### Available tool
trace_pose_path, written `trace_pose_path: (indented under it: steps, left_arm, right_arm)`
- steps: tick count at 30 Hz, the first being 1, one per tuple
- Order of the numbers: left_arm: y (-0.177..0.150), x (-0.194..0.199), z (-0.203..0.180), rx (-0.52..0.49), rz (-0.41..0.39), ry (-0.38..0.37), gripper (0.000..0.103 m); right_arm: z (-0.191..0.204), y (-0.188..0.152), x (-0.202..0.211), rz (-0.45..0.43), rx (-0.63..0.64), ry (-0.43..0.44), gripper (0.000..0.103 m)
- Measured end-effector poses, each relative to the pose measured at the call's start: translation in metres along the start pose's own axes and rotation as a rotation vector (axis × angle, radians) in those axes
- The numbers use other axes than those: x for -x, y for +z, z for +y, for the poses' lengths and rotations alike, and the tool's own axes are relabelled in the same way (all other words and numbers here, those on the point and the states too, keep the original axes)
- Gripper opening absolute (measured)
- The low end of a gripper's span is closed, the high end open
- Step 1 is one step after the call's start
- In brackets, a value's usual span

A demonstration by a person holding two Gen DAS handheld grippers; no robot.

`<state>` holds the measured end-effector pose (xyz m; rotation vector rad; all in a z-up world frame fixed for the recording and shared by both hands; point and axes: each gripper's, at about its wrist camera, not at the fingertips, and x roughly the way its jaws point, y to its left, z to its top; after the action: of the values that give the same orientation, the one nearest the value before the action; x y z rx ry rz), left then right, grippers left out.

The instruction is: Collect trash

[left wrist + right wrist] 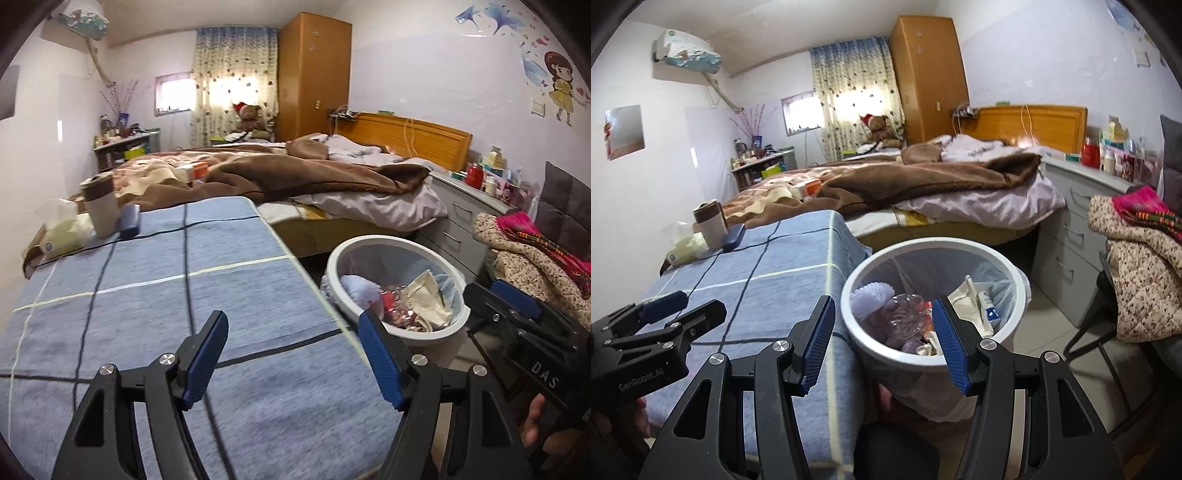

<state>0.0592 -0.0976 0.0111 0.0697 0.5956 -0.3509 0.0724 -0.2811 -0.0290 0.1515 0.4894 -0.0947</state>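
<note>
A white trash bin (pixel 397 328) (pixel 862 334) with a plastic liner stands on the floor right of the blue-checked table (pixel 184 295) (pixel 757 280). It holds a clear plastic bottle (pixel 905 314), crumpled paper and cream packaging (pixel 428 299). My left gripper (pixel 291 354) is open and empty above the table's right edge. My right gripper (pixel 884 336) is open and empty just above the bin's near rim. Each gripper shows in the other's view, the right one (pixel 517 314) and the left one (pixel 665 310).
At the table's far left stand a cup (pixel 99 206), a dark blue case (pixel 129 221) and a tissue pack (pixel 62 236). A bed with brown blankets (pixel 295 177), a grey drawer unit (pixel 469 229) and a chair with clothes (pixel 1137 273) surround the bin.
</note>
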Motion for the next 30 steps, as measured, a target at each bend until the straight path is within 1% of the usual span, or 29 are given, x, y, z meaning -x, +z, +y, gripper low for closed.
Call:
trace_pose_path:
  steps: [2, 7, 8, 10, 11, 15, 18, 21, 30]
  left_arm:
    - [-0.004, 0.007, 0.0, -0.009, -0.024, 0.033, 0.082]
    - [-0.012, 0.021, 0.005, 0.0, -0.047, 0.034, 0.083]
    - [-0.013, 0.022, 0.006, 0.0, -0.048, 0.051, 0.083]
    - [-0.017, 0.024, 0.006, -0.015, -0.048, 0.108, 0.083]
    - [-0.02, 0.025, 0.006, -0.02, -0.047, 0.12, 0.083]
    - [-0.024, 0.026, 0.009, -0.004, -0.042, 0.103, 0.083]
    - [-0.025, 0.028, 0.012, 0.007, -0.048, 0.116, 0.083]
    - [-0.026, 0.03, 0.013, 0.016, -0.054, 0.105, 0.083]
    - [-0.029, 0.033, 0.015, 0.018, -0.056, 0.109, 0.083]
  right_arm:
    - [0.006, -0.004, 0.002, -0.002, 0.017, 0.003, 0.056]
    - [0.011, -0.011, 0.003, -0.002, 0.021, 0.013, 0.056]
    - [0.013, -0.013, 0.005, -0.001, 0.021, 0.014, 0.056]
    - [0.016, -0.015, 0.007, -0.003, 0.022, 0.017, 0.056]
    - [0.017, -0.015, 0.008, -0.003, 0.023, 0.018, 0.056]
    - [0.022, -0.017, 0.01, -0.007, 0.025, 0.026, 0.056]
    - [0.025, -0.02, 0.011, -0.005, 0.029, 0.023, 0.056]
    - [0.026, -0.02, 0.011, -0.006, 0.028, 0.028, 0.056]
    - [0.029, -0.023, 0.013, -0.004, 0.029, 0.027, 0.056]
